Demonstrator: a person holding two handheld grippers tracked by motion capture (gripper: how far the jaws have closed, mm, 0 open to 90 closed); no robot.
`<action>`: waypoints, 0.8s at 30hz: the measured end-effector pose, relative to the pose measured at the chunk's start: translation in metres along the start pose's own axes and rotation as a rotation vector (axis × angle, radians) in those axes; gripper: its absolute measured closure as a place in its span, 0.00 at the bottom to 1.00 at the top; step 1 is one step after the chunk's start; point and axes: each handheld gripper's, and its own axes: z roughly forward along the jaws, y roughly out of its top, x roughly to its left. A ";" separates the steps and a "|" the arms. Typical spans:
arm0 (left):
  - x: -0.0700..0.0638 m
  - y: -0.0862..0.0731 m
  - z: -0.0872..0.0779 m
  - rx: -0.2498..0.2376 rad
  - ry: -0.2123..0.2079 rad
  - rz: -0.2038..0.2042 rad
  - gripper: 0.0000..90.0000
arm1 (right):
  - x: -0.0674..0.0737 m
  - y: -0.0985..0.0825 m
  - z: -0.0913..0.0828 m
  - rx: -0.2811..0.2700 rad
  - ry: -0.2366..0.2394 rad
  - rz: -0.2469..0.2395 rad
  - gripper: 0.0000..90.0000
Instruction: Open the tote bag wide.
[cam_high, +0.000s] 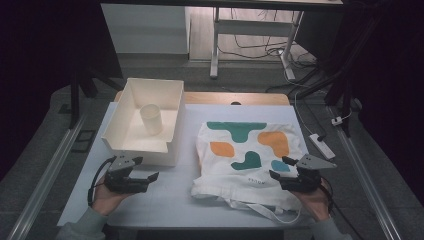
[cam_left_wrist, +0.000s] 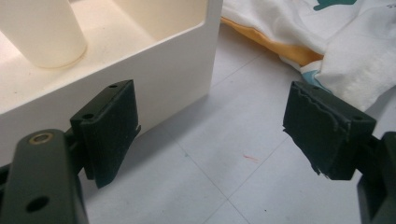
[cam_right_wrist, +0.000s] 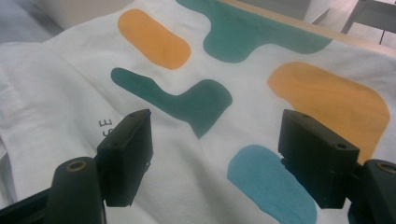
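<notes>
So the thing that matters here is how the tote bag (cam_high: 248, 156) sits relative to the right gripper (cam_high: 286, 168). The bag lies flat on the right half of the table (cam_high: 165, 197), and that gripper hangs right over its near right corner, jaws spread wide with nothing between them. In the right gripper view the printed cloth (cam_right_wrist: 205, 100) runs away from the jaws toward the far side, so the bag is basically straight ahead and underneath. My guess is a drop and a pinch is all it takes to get fabric. The bag's long side seems to run near to far, with the straps (cam_high: 260, 207) bunched up at the near edge, just left of the right hand (cam_high: 316, 200).

The left gripper (cam_high: 145, 170) is also wide open and empty. It sits over bare table on the near left, close to the near wall of the white bin (cam_high: 145, 150), well apart from the bag's left edge. So the right one is clearly the nearer of the two.

Other stuff: a white cup (cam_high: 151, 119) stands upright inside the bin, and the bin sits just left of the bag with a thin strip of table between them. Nothing lies on top of the bag. The only catch I can see is those loose straps, which could snag if the near edge gets lifted.
</notes>
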 end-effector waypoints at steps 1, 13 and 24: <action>0.000 0.000 0.000 0.000 0.000 0.000 0.21 | 0.000 0.000 0.000 0.001 -0.001 -0.001 0.29; 0.008 -0.005 0.003 -0.012 0.009 -0.062 0.21 | -0.004 -0.006 -0.002 -0.027 0.000 0.030 0.31; 0.003 -0.002 0.004 -0.020 0.010 -0.026 0.21 | 0.000 -0.004 0.000 -0.014 -0.005 -0.020 0.32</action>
